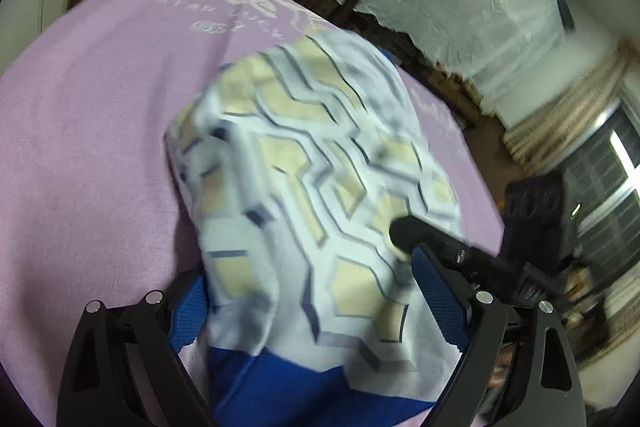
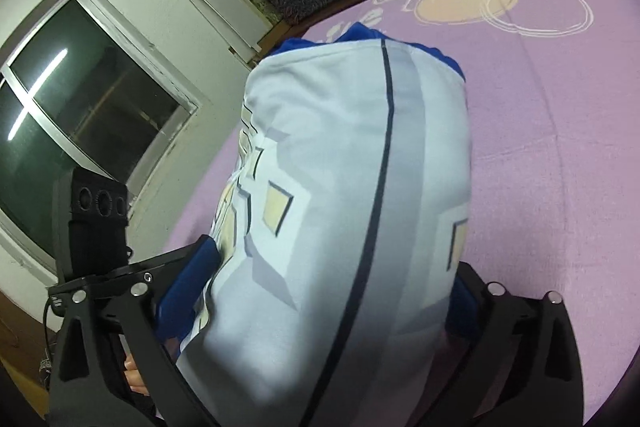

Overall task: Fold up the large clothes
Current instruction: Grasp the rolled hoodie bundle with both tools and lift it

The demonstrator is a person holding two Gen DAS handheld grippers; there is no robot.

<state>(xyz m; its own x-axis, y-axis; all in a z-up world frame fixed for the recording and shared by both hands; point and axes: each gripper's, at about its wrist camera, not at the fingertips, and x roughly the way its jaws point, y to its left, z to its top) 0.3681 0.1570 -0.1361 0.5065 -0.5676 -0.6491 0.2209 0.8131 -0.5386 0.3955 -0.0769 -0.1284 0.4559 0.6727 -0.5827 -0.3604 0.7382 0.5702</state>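
Blue-padded jaws of both the left gripper (image 1: 316, 303) and right gripper (image 2: 320, 307) stand wide apart around the patterned garment (image 2: 352, 187), not pinching it, bunched on the purple sheet (image 1: 80, 147), so I'd pinch a real edge before folding.

Both wrist views look down close over the garment (image 1: 312, 187) on the lilac sheet (image 2: 560, 147).

Dim indoor light with a greenish cast. Left-wrist view: motion blur smears the patterned garment (image 1: 312, 179) and the far wall. Right-wrist view is sharper; a tube lamp reflects in the dark window (image 2: 80, 99). Fisheye curvature and black vignetting mark all edges.
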